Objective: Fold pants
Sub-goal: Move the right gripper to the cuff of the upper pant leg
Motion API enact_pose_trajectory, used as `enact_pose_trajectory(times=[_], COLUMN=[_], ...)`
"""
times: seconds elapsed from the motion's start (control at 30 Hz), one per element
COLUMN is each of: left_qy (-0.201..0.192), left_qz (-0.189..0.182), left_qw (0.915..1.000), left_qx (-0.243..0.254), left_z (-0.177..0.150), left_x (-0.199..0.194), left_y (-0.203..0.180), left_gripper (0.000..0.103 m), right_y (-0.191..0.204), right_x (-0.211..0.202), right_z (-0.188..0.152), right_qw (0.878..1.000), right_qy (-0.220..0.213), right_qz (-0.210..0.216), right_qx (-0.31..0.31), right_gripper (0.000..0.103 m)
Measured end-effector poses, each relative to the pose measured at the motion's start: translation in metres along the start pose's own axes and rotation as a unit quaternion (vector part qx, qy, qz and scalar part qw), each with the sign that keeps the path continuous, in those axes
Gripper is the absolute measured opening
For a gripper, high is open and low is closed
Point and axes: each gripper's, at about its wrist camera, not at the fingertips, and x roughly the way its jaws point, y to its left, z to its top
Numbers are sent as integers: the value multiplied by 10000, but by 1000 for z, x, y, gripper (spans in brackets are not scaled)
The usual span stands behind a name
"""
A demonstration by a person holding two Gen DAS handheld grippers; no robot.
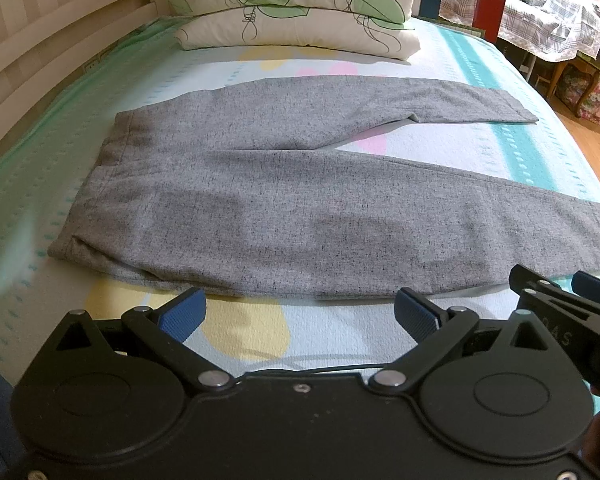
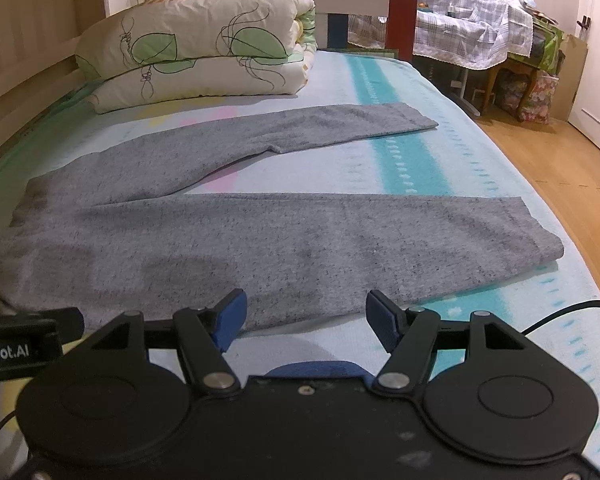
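Grey pants (image 1: 300,192) lie flat across a pastel bedsheet (image 1: 500,148), waistband at left, both legs spread apart toward the right; a folded leaf-print quilt (image 1: 292,4) sits beyond them at the far end; the left gripper (image 1: 298,316) hovers at the near edge, jaws wide open and empty; the right gripper (image 2: 304,320), just beside it, likewise gapes open over the near leg's hem-side fabric.

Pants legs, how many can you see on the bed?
2. The far leg lies nearer the folded quilt; the near leg lies just ahead of both open grippers. None seems hidden.
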Motion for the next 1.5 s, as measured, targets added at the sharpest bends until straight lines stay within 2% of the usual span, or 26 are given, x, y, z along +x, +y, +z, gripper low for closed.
enact_pose_trajectory(times=[0.23,0.4,0.57,0.77,0.83,1.03,1.1,1.2,1.37,1.5], left_qy=[-24,-227,-82,79,179,57,-17,-97,-69,-101], left_qz=[-16,87,-93,-63,-44,90,81,171,151,135], left_qw=[10000,9992,9995,9997,9997,9999,9998,9997,9997,9993], left_qx=[23,330,281,203,135,118,164,164,186,345], left_z=[1,3,10,31,42,76,86,101,127,144], left_x=[2,1,6,19,26,46,54,68,100,127], left_y=[0,-5,-3,8,15,31,34,38,43,37], left_gripper=[99,99,99,99,99,99,100,99,94,94], right_y=[1,4,5,-7,-15,-39,-42,-41,-42,-63], right_x=[2,6,12,27,36,56,68,89,134,177], right_z=[0,1,5,19,29,61,74,92,124,155], right_qw=[9999,9996,9984,9965,9942,9910,9901,9886,9913,9924], right_qy=[69,221,432,767,981,1043,1136,1260,1175,1156], right_qz=[61,114,164,235,402,817,769,817,531,377], right_qx=[-59,-166,-337,-253,-183,216,309,64,-262,174], right_gripper=[70,70,70,70,70,70,70,69,65,64])
